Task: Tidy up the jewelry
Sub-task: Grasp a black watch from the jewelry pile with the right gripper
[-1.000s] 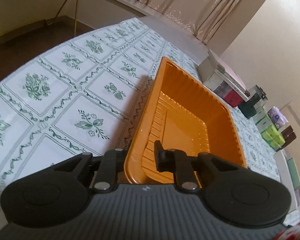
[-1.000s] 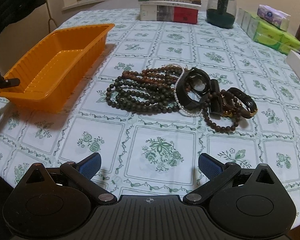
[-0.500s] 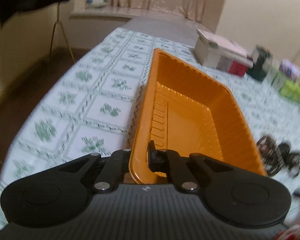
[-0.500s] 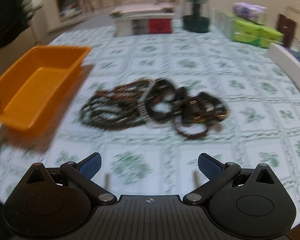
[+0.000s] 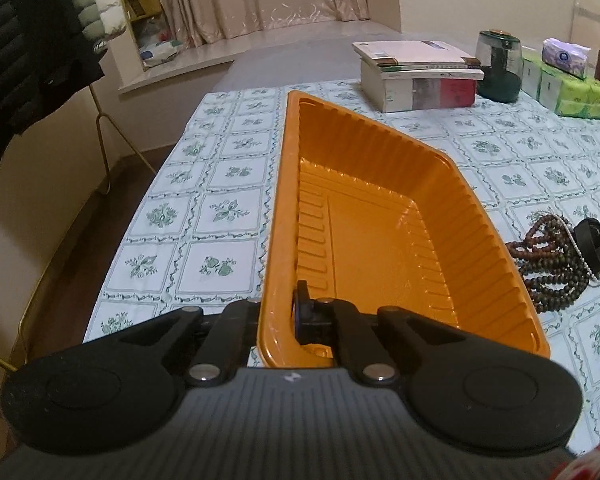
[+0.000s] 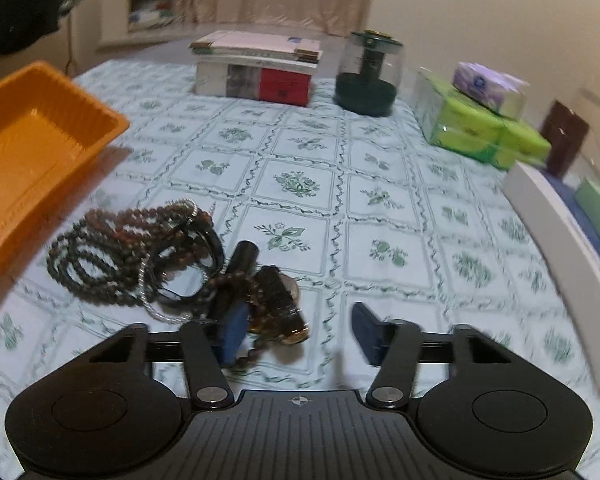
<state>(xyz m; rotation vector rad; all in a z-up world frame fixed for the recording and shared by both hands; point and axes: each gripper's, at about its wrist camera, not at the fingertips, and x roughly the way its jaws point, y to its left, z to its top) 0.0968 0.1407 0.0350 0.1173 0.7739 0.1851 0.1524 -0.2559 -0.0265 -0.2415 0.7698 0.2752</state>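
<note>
An empty orange plastic tray (image 5: pixel 464 240) fills the left wrist view. My left gripper (image 5: pixel 280 318) is shut on its near rim, one finger outside the wall and one inside. The jewelry pile lies on the tablecloth to the tray's right: dark bead strands (image 6: pixel 96 260), a black watch band (image 6: pixel 192 268) and a gold-edged watch (image 6: pixel 288 312). The bead strands (image 5: pixel 548 276) also show in the left wrist view. My right gripper (image 6: pixel 298 330) hangs low over the pile's right end. Its jaws are closing, with the gold-edged watch between them and the right pad clear of it.
At the table's back stand a stack of books (image 6: pixel 260 76), a dark green jar (image 6: pixel 368 76) and green tissue packs (image 6: pixel 476 132). A white box (image 6: pixel 560 240) lies along the right edge. The table's left edge drops to the floor beside a coat stand (image 5: pixel 104 140).
My left gripper rolled level and rose with the tray rim in its grip, bringing the jewelry into its view. My right gripper moved in over the pile's right end and its jaws narrowed.
</note>
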